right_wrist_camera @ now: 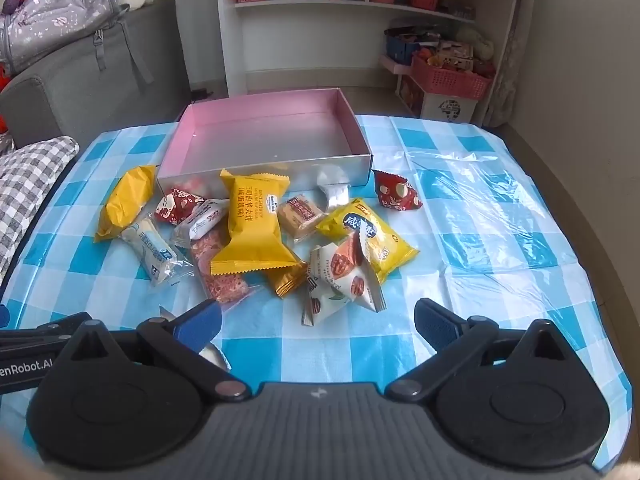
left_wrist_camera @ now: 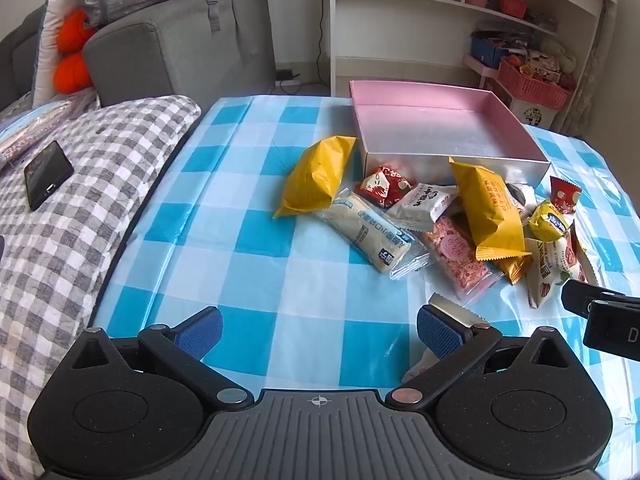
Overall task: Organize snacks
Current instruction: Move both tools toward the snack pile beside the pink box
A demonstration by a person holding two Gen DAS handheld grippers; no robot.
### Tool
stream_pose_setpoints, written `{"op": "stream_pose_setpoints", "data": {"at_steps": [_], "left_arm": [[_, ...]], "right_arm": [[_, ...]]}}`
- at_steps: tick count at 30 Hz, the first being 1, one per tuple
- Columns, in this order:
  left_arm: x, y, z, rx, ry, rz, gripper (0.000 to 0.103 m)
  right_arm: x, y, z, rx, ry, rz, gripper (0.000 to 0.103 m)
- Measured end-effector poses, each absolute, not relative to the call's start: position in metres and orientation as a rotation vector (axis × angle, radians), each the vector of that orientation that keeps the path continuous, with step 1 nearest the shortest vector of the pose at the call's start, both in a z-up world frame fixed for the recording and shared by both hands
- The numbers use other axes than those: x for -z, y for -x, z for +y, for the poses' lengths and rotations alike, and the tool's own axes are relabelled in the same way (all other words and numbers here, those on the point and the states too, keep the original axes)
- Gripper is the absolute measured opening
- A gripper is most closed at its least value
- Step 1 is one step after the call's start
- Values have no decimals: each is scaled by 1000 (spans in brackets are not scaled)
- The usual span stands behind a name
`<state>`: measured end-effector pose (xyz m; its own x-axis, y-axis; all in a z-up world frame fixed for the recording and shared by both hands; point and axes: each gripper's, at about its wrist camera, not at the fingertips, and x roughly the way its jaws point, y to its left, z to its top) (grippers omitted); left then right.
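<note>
An empty pink-lined box [left_wrist_camera: 440, 128] [right_wrist_camera: 264, 136] stands at the far side of the blue checked table. Several snack packets lie in a heap in front of it: two big yellow packets [left_wrist_camera: 316, 178] [right_wrist_camera: 254, 226], a clear-wrapped white roll [left_wrist_camera: 372, 236] [right_wrist_camera: 150, 254], a pink bar [left_wrist_camera: 460, 256] [right_wrist_camera: 218, 272], red packets [right_wrist_camera: 396, 196] and a white triangular packet [right_wrist_camera: 340, 280]. My left gripper [left_wrist_camera: 318, 330] is open and empty, near the table's front edge. My right gripper [right_wrist_camera: 318, 322] is open and empty, just short of the heap.
A grey checked cushion [left_wrist_camera: 80, 208] with a black phone [left_wrist_camera: 48, 174] lies left of the table. A grey sofa [left_wrist_camera: 180, 52] and white shelves [right_wrist_camera: 360, 20] with baskets stand behind. A small white packet [left_wrist_camera: 452, 312] lies by my left gripper's right finger.
</note>
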<state>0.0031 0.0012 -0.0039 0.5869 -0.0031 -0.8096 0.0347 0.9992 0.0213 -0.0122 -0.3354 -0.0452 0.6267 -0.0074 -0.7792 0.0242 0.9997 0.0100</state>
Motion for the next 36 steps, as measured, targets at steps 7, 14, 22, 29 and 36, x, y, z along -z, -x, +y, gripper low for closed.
{"op": "stream_pose_setpoints", "data": {"at_steps": [7, 14, 22, 29, 36], "left_arm": [[5, -6, -2, 11, -44, 942, 103], [6, -7, -2, 8, -49, 941, 103], [7, -5, -3, 9, -54, 942, 103], [8, -5, -4, 3, -61, 944, 103], [8, -5, -3, 0, -68, 942, 103]], "right_arm": [[44, 13, -338, 11, -27, 893, 103], [44, 13, -337, 6, -31, 896, 103], [44, 14, -336, 6, -31, 896, 103], [44, 14, -336, 5, -32, 894, 103], [44, 14, -337, 6, -37, 900, 103]]}}
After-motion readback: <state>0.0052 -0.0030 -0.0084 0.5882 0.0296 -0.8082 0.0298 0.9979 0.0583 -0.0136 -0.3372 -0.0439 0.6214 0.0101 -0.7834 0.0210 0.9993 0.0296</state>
